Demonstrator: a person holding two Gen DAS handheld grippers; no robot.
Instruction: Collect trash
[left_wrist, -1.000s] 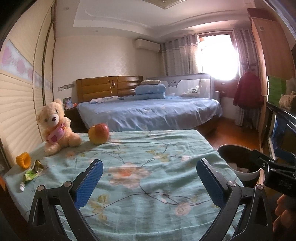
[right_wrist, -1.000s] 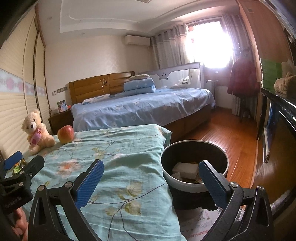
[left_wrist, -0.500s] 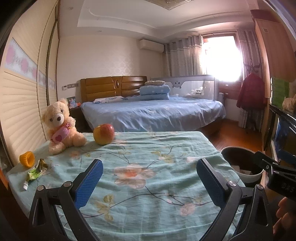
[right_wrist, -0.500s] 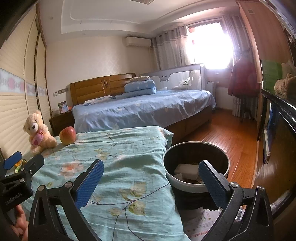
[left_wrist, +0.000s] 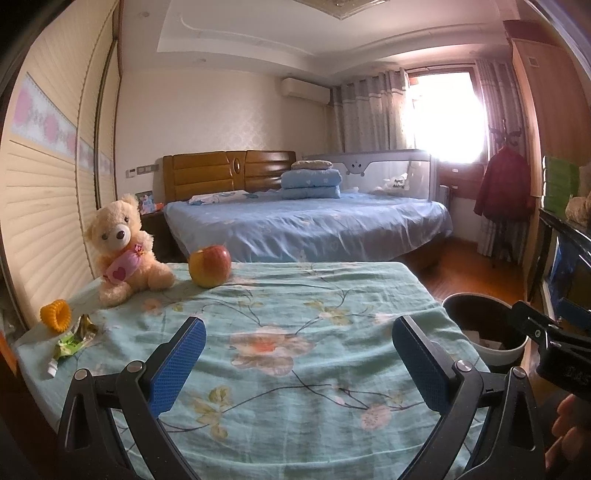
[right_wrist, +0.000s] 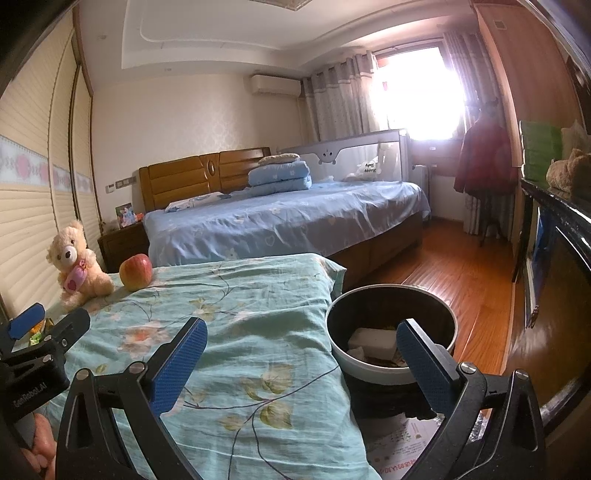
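Over the last second I've eased my left gripper (left_wrist: 299, 354) leftward, jaws wide and empty like my right gripper's (right_wrist: 301, 354), bringing the green wrapper (left_wrist: 70, 343) at lower left closer, so pickup looks next.

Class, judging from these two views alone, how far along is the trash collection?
Done: the bin beside the table already holds some rubbish. In hand: nothing; the left gripper and right gripper are both open and empty. Left: the green wrapper lies on the flowered cloth, uncollected.

Black gripper (left_wrist: 299, 354) frames, blue textured pads (left_wrist: 177, 363)
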